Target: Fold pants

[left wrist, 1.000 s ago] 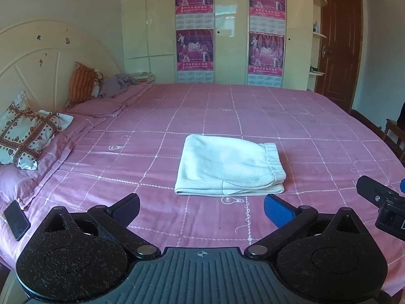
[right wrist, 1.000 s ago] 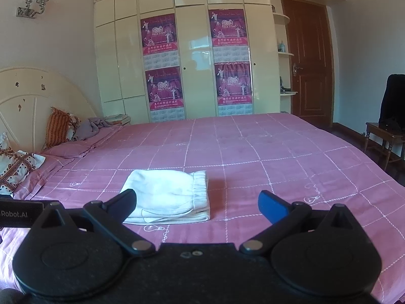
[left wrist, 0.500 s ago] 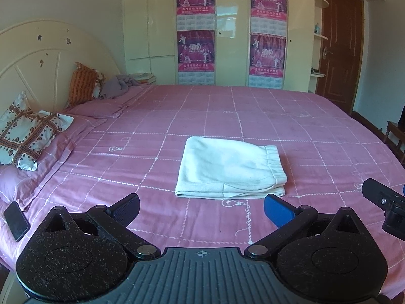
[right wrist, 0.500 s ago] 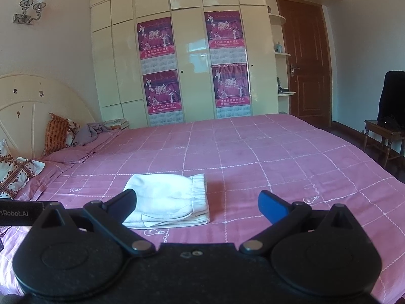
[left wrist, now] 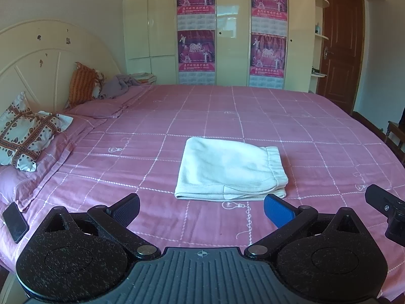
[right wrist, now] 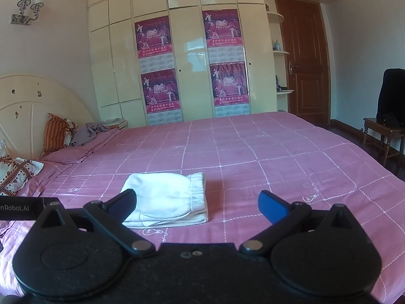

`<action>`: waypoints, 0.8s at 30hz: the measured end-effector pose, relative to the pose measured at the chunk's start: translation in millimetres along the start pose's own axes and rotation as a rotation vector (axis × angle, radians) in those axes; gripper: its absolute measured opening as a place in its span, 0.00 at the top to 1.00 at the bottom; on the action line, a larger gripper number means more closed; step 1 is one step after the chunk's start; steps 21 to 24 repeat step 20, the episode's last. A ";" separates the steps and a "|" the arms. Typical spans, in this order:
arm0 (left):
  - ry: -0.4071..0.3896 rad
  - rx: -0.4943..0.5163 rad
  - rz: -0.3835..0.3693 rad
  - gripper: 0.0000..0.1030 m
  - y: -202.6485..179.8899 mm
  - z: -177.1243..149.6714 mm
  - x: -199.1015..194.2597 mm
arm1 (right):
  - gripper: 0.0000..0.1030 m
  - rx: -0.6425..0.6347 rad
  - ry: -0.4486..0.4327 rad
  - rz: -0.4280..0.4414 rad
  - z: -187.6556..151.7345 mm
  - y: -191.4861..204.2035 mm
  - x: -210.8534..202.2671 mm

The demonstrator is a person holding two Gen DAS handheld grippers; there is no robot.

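Your left tool has its two fingers spread wide and holds nothing; it hangs above the near edge of the bed, apart from the cloth. Your right tool is spread in the same way and is also empty. In the left wrist view its black body shows at the right border, so the two tools are side by side at the near edge.

Ahead of both tools lie the cream-white fleece pants, folded to a flat, compact rectangle with several layers. They rest on the pink quilted bedspread with white grid lines, in the middle of the bed, nearer to your edge than to the far one. The long axis runs across your view, left to right, and the elastic waistband is at the right end, the smooth fold at the left end.

From the left tool the bundle lies straight ahead and slightly to the right. From the right tool it lies ahead and to the left, partly behind the left finger. I judge the left tool is better lined up; the folding looks complete.
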State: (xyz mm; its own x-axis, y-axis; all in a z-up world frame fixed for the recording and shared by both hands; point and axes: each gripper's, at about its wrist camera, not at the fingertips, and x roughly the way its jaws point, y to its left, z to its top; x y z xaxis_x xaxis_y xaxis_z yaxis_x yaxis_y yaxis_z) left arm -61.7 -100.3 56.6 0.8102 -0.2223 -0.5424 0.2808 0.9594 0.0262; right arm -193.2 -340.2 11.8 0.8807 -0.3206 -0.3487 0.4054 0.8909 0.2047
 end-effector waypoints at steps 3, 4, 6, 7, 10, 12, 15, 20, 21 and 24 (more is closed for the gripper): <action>0.003 0.000 -0.005 0.00 0.6 1.7 2.7 | 0.00 -0.001 0.002 0.000 0.1 -0.1 0.9; 0.003 0.000 -0.006 0.00 0.5 2.4 3.5 | 0.00 -0.004 0.005 -0.002 0.0 0.8 1.6; 0.004 0.001 -0.009 0.00 0.5 4.5 5.7 | 0.00 0.000 0.007 -0.007 -0.5 1.3 3.5; 0.003 0.002 -0.009 0.00 0.4 5.4 6.8 | 0.00 0.002 0.008 -0.005 -0.1 2.0 4.2; 0.005 0.004 -0.012 0.00 0.7 8.2 10.9 | 0.00 0.007 0.006 -0.013 0.8 4.1 8.0; -0.001 0.004 -0.016 0.00 1.6 8.8 13.7 | 0.00 0.004 0.007 -0.010 1.9 6.8 10.8; 0.008 0.012 -0.025 0.00 2.5 10.2 19.9 | 0.00 -0.011 0.006 -0.008 4.5 12.9 15.7; 0.013 0.006 -0.036 0.00 5.0 15.0 27.6 | 0.00 -0.018 0.019 -0.001 5.8 21.6 27.3; 0.013 0.006 -0.036 0.00 5.0 15.0 27.6 | 0.00 -0.018 0.019 -0.001 5.8 21.6 27.3; 0.013 0.006 -0.036 0.00 5.0 15.0 27.6 | 0.00 -0.018 0.019 -0.001 5.8 21.6 27.3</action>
